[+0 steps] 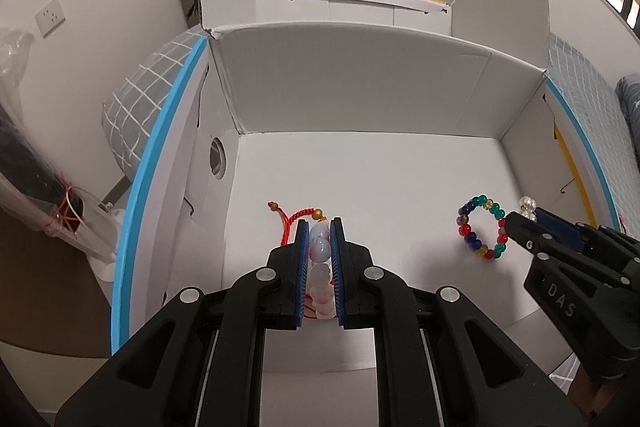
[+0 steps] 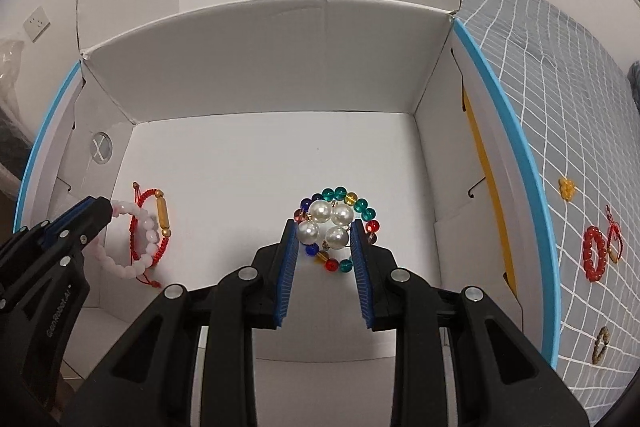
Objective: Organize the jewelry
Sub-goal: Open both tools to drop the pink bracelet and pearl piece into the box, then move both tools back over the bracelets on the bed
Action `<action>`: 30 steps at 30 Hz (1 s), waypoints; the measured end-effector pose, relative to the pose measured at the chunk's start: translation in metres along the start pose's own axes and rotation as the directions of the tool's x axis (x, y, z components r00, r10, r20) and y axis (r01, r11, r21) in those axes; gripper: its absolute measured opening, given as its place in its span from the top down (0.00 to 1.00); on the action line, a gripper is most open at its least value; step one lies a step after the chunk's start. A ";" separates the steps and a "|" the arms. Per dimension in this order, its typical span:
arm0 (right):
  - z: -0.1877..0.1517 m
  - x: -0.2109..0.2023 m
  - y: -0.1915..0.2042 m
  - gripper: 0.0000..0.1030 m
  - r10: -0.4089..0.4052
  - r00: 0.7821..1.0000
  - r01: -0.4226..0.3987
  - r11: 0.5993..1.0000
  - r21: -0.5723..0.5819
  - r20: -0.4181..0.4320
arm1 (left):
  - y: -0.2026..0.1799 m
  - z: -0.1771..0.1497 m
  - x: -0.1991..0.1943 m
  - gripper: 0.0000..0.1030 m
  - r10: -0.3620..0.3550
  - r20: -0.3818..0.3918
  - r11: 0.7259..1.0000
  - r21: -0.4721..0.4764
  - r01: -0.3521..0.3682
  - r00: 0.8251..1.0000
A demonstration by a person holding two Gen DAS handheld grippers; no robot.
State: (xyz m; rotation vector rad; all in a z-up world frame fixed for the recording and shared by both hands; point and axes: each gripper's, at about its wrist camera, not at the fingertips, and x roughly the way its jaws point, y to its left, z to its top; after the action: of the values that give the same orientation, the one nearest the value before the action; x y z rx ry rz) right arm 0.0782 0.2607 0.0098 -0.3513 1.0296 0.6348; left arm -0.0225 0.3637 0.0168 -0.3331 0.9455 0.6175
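Right wrist view looks down between the right tongs (image 2: 325,233) into the open white cardboard box (image 2: 256,67) that sits on the grey checked bed (image 2: 560,107). Those tongs are clenched on a cluster of four large white pearl beads (image 2: 328,223), pinched from both sides near the tips and hanging directly over the ring of multicoloured glass beads (image 2: 362,205) that lies flat on the box floor. So the pearls already sit above that bracelet, with the drop falling straight onto or inside its ring rather than on bare floor.

Left wrist view shows the left tongs (image 1: 319,227) shut tight on a pale pink bead bracelet (image 1: 320,251), its beads strung along the line of the fingers, so the bracelet's long axis runs forward from the grip. Just ahead of the tips, on the box floor, lies a red braided cord bracelet with a tan tube bead (image 2: 163,217); from the right camera the pink ring hangs beside and partly over it. The left tongs are the nearer to the box's left wall, the right tongs to the right wall, well apart.

My reading: both pieces are low inside the box and ready for release. Each would land against a bracelet already there, and whether either held piece touches the floor cannot be told.

Several small pieces, among them a red bead bracelet (image 2: 594,253), wait on the bed outside the box, nearer the right hand.
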 end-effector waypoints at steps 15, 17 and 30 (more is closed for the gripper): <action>0.002 -0.011 -0.003 0.39 -0.004 1.000 0.004 1.000 0.013 0.026 | 0.006 0.001 -0.022 0.49 0.029 0.065 0.999 -0.030 -0.027 0.997; 0.002 -0.014 -0.003 0.38 -0.006 0.999 0.005 1.000 0.011 0.032 | 0.006 0.002 -0.025 0.47 0.028 0.073 0.999 -0.035 -0.025 0.997; -0.009 -0.076 -0.047 0.17 -0.101 0.976 0.089 0.994 0.069 0.191 | -0.026 0.004 -0.067 0.17 0.017 0.205 1.000 0.004 -0.018 0.979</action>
State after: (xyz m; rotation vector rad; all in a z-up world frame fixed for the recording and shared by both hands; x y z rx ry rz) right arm 0.0747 0.1949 0.0712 -0.2783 0.8376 0.5393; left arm -0.0328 0.3226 0.0742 -0.2509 0.7531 0.6524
